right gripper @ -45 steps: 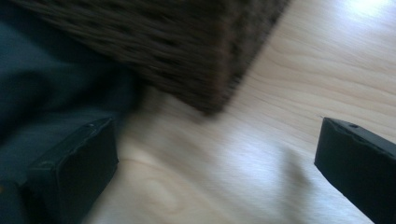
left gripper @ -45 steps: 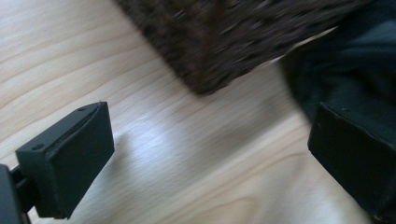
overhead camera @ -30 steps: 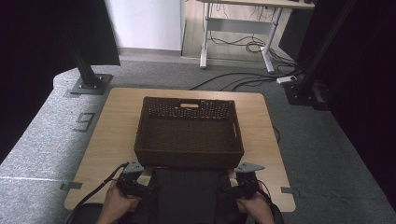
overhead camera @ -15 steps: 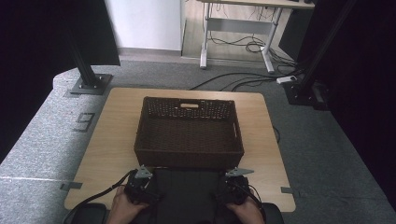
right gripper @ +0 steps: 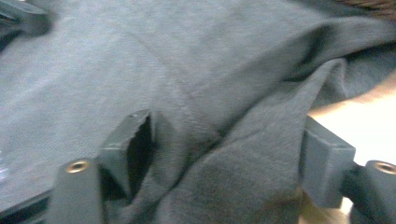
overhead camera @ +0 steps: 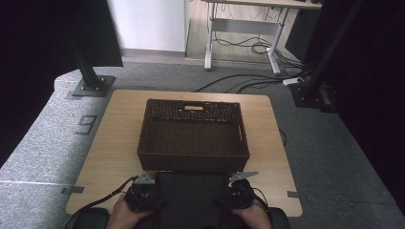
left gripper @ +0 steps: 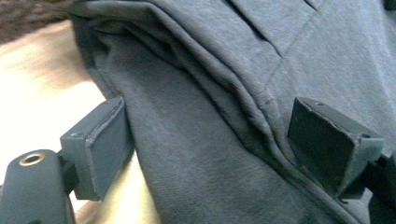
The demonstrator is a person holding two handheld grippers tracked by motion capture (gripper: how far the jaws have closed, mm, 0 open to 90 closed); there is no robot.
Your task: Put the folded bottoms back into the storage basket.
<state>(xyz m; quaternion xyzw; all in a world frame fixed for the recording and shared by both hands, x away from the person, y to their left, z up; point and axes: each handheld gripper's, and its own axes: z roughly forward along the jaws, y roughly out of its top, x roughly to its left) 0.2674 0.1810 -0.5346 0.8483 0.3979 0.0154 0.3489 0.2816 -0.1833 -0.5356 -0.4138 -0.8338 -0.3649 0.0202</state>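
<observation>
My left gripper (left gripper: 205, 154) has its jaws spread with the edge of a dark grey cloth (left gripper: 280, 60) between them. They have just been closing in, but I see a gap beside each pad, so they are not pinching the cloth yet. One pad sits over the pale wood and the other over the cloth. The folds run under the jaws, and I cannot tell how many layers lie there.

My right gripper (right gripper: 224, 154) looks much the same. Its jaws have just been closing too, and a bunched fold of the cloth (right gripper: 187, 70) fills the space between them. The picture is blurry here. The cloth seems to brush both pads, yet I cannot tell if they really squeeze it.

From above, my left gripper (overhead camera: 142, 192) and right gripper (overhead camera: 237, 191) sit at the two near corners of the cloth (overhead camera: 191, 195). The cloth lies flat on the near edge of the surface (overhead camera: 110, 143), and its near part is cut off by the bottom of the picture. My hands are partly cut off too.

Just past the cloth stands a dark woven basket (overhead camera: 193, 155). Its near wall hides where the cloth's far edge ends, so I cannot tell if they touch.
</observation>
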